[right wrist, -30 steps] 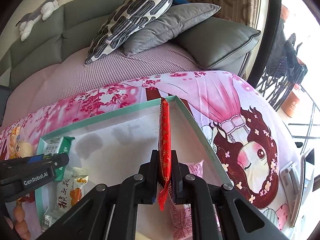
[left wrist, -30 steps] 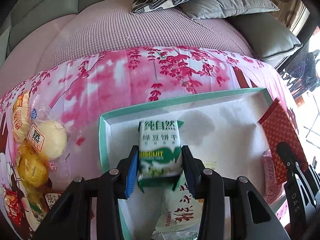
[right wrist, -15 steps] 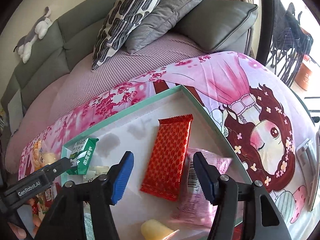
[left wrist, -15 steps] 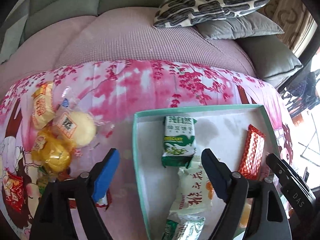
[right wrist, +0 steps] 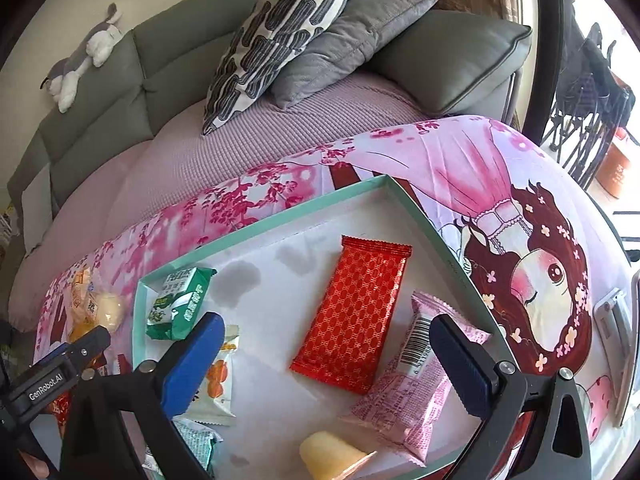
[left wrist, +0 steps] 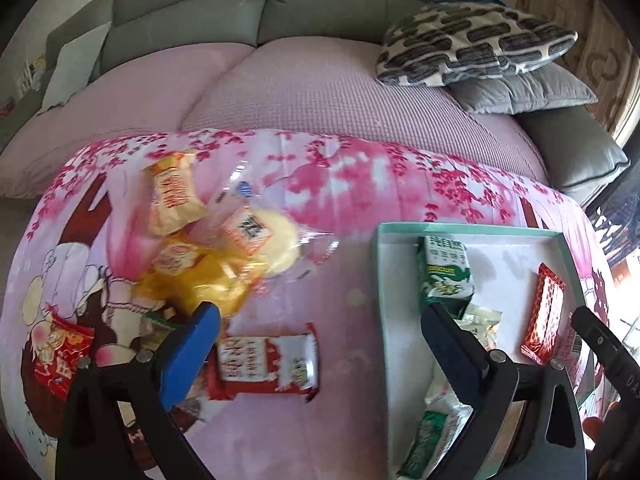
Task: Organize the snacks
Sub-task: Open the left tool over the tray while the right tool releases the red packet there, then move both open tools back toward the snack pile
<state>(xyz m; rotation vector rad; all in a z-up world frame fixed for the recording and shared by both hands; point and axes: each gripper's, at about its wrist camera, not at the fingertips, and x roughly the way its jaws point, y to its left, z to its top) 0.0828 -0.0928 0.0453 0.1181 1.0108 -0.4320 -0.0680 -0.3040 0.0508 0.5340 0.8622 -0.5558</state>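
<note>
A shallow box with a mint-green rim [right wrist: 256,230] [left wrist: 460,228] lies on the pink cloth. In it are a green biscuit pack [right wrist: 180,300] [left wrist: 444,268], a red wafer pack [right wrist: 356,312] [left wrist: 546,312], a pink pack [right wrist: 416,376], a white-and-orange pack [right wrist: 218,376] and a yellow jelly cup [right wrist: 328,454]. My left gripper [left wrist: 320,320] is open and empty above the cloth, left of the box, over a red-and-white pack [left wrist: 266,362]. My right gripper [right wrist: 326,340] is open and empty above the red wafer pack.
A pile of loose snacks lies left of the box: an orange pack [left wrist: 174,196], a pale round bun [left wrist: 276,236], yellow packs [left wrist: 200,280] and a red pack [left wrist: 60,356]. A sofa with cushions [right wrist: 280,36] stands behind. The table drops off at the right.
Both grippers opened: the left let go of the green biscuit pack, the right of the red wafer pack, both now lying in the box. The left gripper has swung left over the cloth.
</note>
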